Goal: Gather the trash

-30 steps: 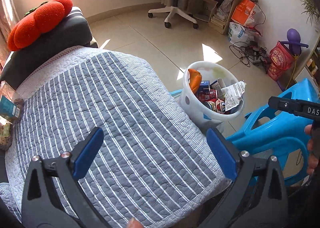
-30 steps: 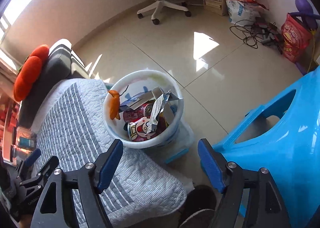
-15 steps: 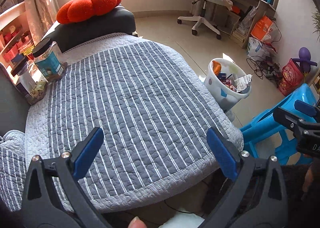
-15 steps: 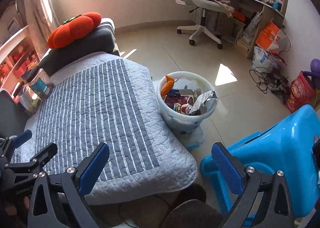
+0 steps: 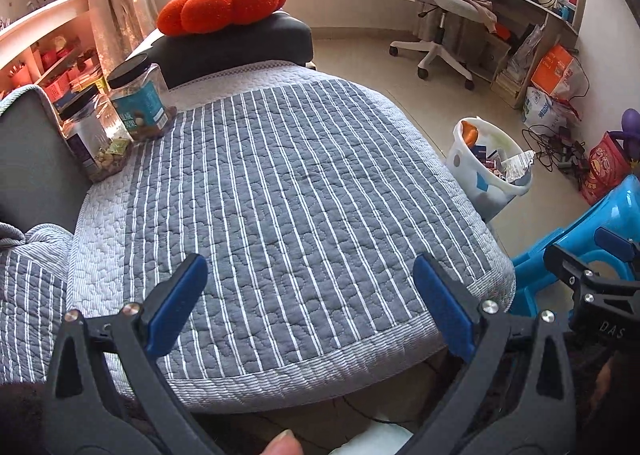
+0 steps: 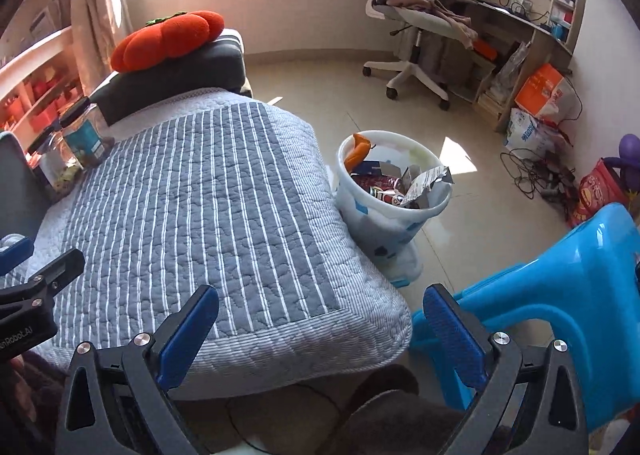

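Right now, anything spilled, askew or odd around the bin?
Nothing spilled. The white trash bin stands upright on the floor beside the striped quilt, but a crumpled wrapper juts over its rim and an orange piece hangs at the edge. Both the left gripper and right gripper are open and empty.

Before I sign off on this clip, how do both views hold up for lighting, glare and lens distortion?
Left wrist view: sharp, strong fisheye bulge in the striped quilt, warm window light blowing out the shelf at upper left. Right wrist view: equally sharp, a bright sun patch glaring on the floor tiles beside the trash bin, corners vignetted black. Both hand-held grippers are crisp.
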Motion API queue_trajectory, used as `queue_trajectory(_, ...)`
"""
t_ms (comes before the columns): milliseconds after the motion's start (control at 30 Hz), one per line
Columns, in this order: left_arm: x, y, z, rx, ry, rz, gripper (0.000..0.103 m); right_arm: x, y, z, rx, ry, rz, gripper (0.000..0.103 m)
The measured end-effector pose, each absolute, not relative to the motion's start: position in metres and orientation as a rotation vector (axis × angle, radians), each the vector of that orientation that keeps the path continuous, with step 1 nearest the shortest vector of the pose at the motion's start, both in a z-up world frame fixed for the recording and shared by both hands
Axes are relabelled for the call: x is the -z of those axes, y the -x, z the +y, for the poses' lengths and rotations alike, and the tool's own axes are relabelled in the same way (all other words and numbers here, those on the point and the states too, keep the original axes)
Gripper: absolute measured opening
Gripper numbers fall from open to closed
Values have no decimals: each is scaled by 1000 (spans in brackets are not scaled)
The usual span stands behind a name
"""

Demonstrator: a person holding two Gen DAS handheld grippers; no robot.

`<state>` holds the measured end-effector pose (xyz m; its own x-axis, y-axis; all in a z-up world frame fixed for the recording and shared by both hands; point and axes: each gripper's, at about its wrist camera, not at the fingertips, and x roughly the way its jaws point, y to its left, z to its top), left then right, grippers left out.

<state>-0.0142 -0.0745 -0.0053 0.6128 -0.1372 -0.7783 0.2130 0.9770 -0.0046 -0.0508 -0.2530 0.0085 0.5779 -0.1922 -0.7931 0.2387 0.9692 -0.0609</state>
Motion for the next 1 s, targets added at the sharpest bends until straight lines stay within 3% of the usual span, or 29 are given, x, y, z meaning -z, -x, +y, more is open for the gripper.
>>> queue_trajectory(1000, 6, 17, -81, 224, -111, 896, 102, -11, 49, -239, 233, -27, 900, 103)
